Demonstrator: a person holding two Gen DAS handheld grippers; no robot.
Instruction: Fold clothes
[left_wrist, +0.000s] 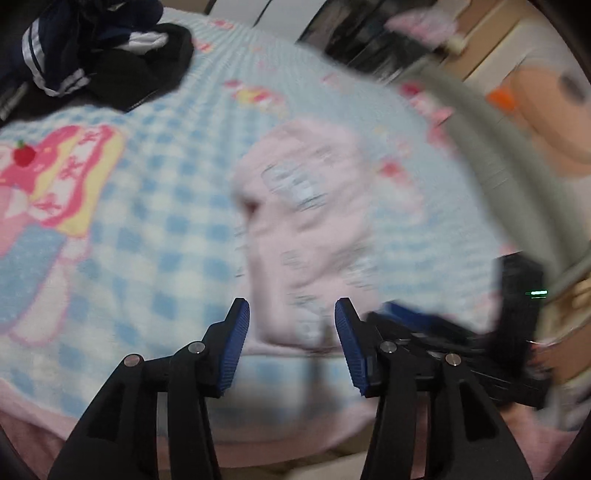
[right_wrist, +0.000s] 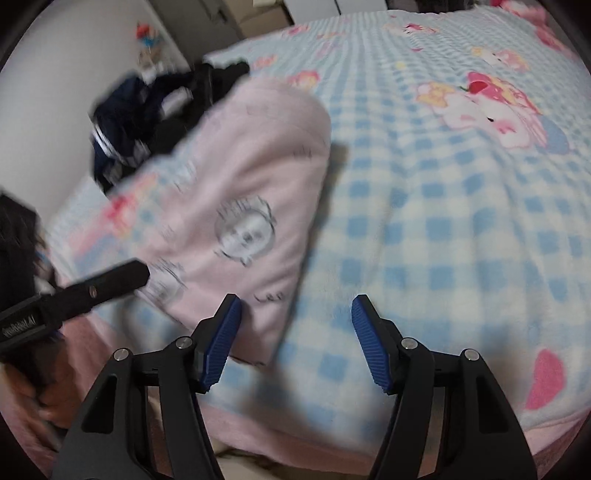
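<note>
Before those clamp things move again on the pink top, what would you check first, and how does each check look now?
1. Left hand-held gripper free of cloth: ok, open.
2. Right hand-held gripper free of cloth: ok, open over the blanket.
3. Pink garment lying on the bed: ok.
4. Fold neat and square: cannot tell, blurred.
5. Dark clothes pile apart from pink garment: cannot tell.

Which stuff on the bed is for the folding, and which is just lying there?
For the folding:
- pink garment, lying folded on the blanket
- dark clothes pile, probably waiting their turn
- left gripper and right gripper, both open, holding nothing

Just lying there:
- checked blanket with cartoon pictures
</note>
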